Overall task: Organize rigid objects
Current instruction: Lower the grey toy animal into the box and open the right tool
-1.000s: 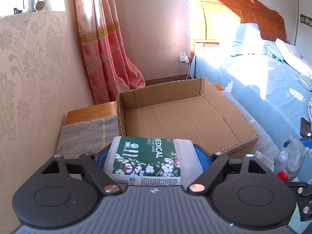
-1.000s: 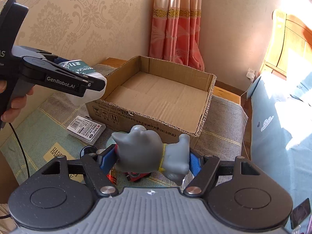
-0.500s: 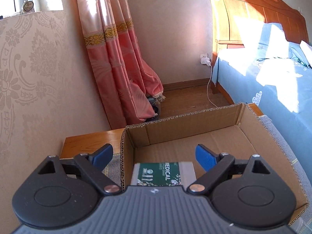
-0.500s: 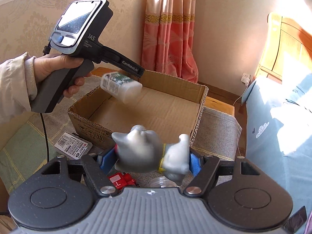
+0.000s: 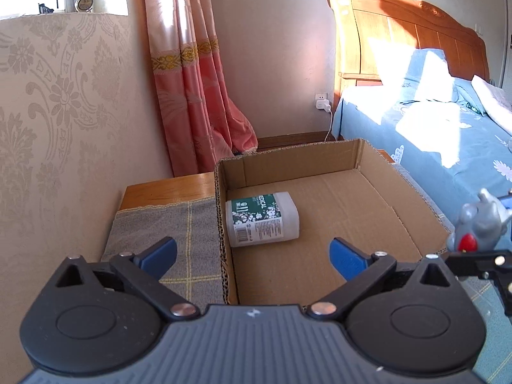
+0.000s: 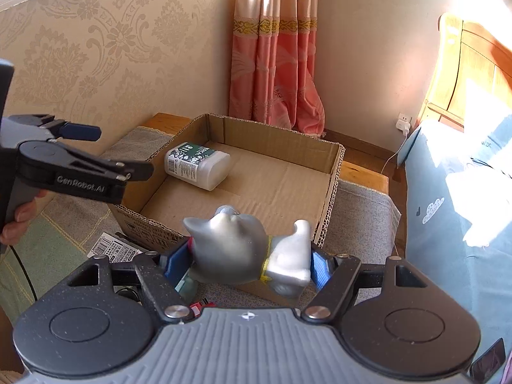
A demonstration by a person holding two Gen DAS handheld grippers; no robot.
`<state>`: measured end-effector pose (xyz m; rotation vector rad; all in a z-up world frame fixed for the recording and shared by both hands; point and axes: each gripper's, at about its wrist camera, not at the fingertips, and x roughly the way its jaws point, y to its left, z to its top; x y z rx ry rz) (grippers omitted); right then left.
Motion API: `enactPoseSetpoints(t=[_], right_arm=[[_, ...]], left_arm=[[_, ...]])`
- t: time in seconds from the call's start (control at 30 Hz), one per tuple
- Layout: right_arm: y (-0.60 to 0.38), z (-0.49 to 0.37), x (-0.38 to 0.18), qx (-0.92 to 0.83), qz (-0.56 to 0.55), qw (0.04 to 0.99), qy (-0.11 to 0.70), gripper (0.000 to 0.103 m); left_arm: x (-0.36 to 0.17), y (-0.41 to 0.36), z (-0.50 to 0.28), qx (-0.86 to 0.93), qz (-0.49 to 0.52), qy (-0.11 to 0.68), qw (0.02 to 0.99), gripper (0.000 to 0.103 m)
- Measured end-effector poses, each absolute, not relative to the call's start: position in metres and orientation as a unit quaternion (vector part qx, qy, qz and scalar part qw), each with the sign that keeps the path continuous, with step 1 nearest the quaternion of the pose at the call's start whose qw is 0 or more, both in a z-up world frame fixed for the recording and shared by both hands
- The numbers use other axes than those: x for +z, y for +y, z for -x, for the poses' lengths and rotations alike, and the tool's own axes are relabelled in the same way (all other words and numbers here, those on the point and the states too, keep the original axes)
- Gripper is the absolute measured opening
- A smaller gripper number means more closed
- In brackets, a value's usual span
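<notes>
Jaws: left gripper [image 5: 252, 251] opening, empty; right gripper [image 6: 248, 264] clamps half-hidden grey toy [image 6: 246, 249]

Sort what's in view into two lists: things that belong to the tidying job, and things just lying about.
Part of the job:
- cardboard box
- swab container, lying inside the box
- grey toy figure, clamped in the right gripper
- left gripper, jaws opening, empty

Lying about:
- barcoded packet beside the box
- curtain
- bed

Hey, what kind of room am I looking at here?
Most likely a bedroom in a home: a bed with a carved wooden headboard and blue floral bedding, pink curtains by a window, and patterned wallpaper.
</notes>
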<state>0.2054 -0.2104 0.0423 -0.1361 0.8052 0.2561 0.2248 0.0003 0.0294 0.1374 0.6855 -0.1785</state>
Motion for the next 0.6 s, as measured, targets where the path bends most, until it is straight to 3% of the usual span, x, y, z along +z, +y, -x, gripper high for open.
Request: enactPoseSetpoints(t=[0.5,0.57,0.6], right_arm=[[-0.192,-0.316,0.045,0.090,0.064,0.905,0.411,0.078],[-0.191,-0.331,0.042,0.074,0.058,0.909,0.406,0.080],[-0.190,-0.336,0.040,0.073,0.057,0.912,0.400,0.091]], left_arm=[[0.011,0.041,-0.158,-0.016,-0.045,0.341,0.939,0.102],[0.007,0.045,-0.157,-0.016,-0.042,0.347,0.937,0.102],[0.005,0.046,-0.157,-0.014,-0.041,0.351,0.935,0.102]])
